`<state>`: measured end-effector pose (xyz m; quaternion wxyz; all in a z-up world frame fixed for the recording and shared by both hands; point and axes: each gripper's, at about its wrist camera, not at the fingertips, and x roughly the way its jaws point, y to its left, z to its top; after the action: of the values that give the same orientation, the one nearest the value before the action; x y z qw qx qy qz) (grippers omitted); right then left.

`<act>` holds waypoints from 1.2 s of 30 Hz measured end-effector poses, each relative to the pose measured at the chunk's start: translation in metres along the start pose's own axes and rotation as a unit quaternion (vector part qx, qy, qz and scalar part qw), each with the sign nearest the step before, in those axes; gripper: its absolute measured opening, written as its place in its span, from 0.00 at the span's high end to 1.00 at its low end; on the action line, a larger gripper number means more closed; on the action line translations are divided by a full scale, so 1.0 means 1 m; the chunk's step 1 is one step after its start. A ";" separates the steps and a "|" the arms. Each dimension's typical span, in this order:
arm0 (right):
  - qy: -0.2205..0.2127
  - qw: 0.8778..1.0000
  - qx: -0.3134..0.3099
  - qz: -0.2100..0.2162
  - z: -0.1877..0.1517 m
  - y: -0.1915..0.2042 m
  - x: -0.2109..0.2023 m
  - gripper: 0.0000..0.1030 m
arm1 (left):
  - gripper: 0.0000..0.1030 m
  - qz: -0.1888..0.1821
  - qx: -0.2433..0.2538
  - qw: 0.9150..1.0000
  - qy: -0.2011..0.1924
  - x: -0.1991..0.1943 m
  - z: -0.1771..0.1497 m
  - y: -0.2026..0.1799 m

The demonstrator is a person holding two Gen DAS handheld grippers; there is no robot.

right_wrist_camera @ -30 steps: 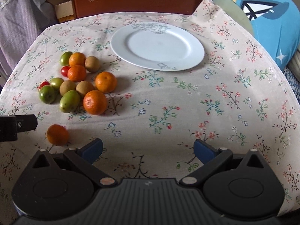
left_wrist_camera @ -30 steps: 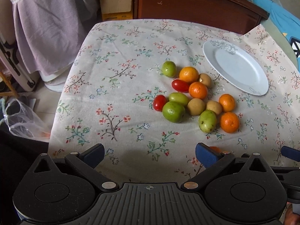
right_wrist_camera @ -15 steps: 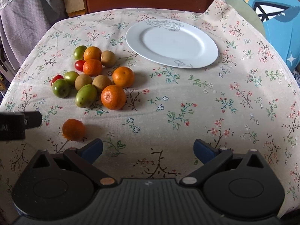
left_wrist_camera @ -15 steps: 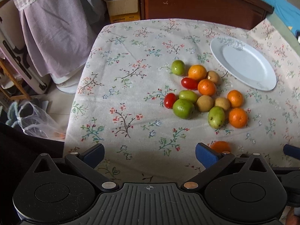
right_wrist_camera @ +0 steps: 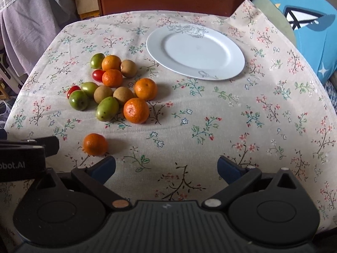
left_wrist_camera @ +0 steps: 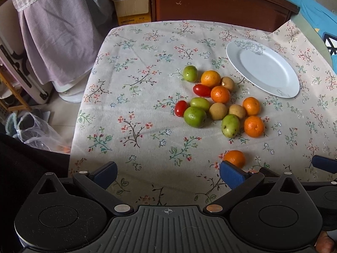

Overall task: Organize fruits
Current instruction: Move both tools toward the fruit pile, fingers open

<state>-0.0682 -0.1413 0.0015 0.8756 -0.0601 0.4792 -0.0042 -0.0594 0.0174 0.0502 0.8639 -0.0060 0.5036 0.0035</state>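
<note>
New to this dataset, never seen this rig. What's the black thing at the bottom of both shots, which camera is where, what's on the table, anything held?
There is no robot arm. A person holds a two-finger gripper in each hand, and each carries a fisheye camera looking along its fingers, so the black body at the bottom is the gripper itself. One picture is from the left gripper, the other from the right gripper. Both stand open above the floral tablecloth and hold nothing. On the cloth lie a white plate with nothing on it, a cluster of fruit (oranges, green, brown and small red ones), and a lone orange nearer the grippers.
</note>
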 end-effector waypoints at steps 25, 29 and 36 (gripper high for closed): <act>-0.007 0.999 0.042 0.002 0.002 -0.020 -0.012 0.01 | 0.00 0.035 0.015 0.999 0.006 -0.008 -0.009 -0.007; -0.011 0.999 0.040 0.003 0.002 -0.020 -0.014 0.01 | 0.00 0.036 0.014 0.999 0.005 -0.008 -0.010 -0.007; -0.014 0.999 0.036 0.006 0.002 -0.020 -0.015 0.04 | 0.00 0.037 0.015 0.999 0.004 -0.009 -0.010 -0.007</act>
<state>-0.0737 -0.1601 0.0173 0.8841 -0.0251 0.4664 -0.0152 -0.0726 0.0107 0.0535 0.8613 0.0254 0.5066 0.0282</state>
